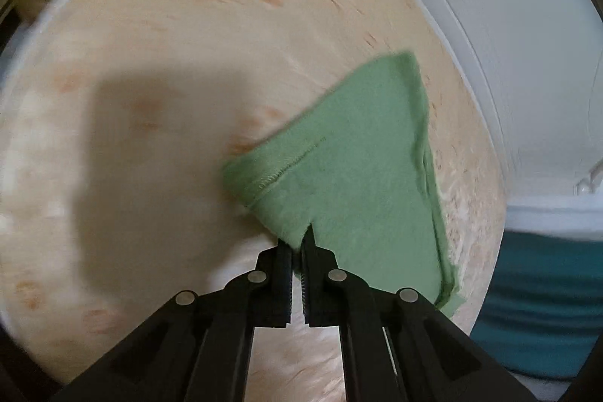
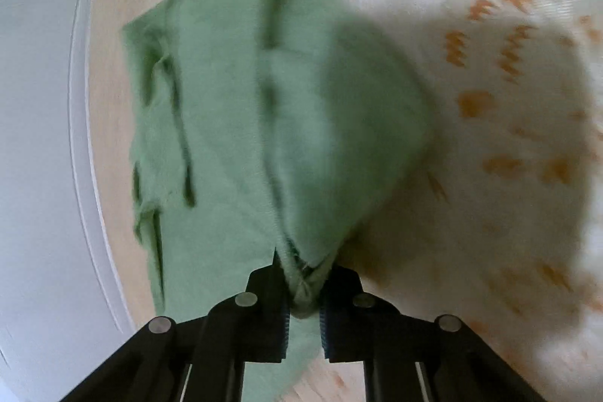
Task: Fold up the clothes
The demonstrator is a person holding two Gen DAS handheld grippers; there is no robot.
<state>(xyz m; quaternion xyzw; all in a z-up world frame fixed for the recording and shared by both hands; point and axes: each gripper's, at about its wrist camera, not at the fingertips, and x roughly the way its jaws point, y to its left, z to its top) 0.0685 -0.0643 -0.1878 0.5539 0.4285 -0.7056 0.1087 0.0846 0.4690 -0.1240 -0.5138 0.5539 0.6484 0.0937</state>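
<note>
Though pinched, green cloth (rumpled)

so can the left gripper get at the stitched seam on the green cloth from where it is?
Probably not right now: the left gripper is shut on the green cloth's near edge. The stitched seam lies uncovered just beyond its fingers, so letting go would free the way.

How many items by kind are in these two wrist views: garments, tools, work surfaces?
Green garment: 1
Tools: 2, left tool and right tool, each shut on the garment
Cloth-covered table: 1
Total: 4
</note>
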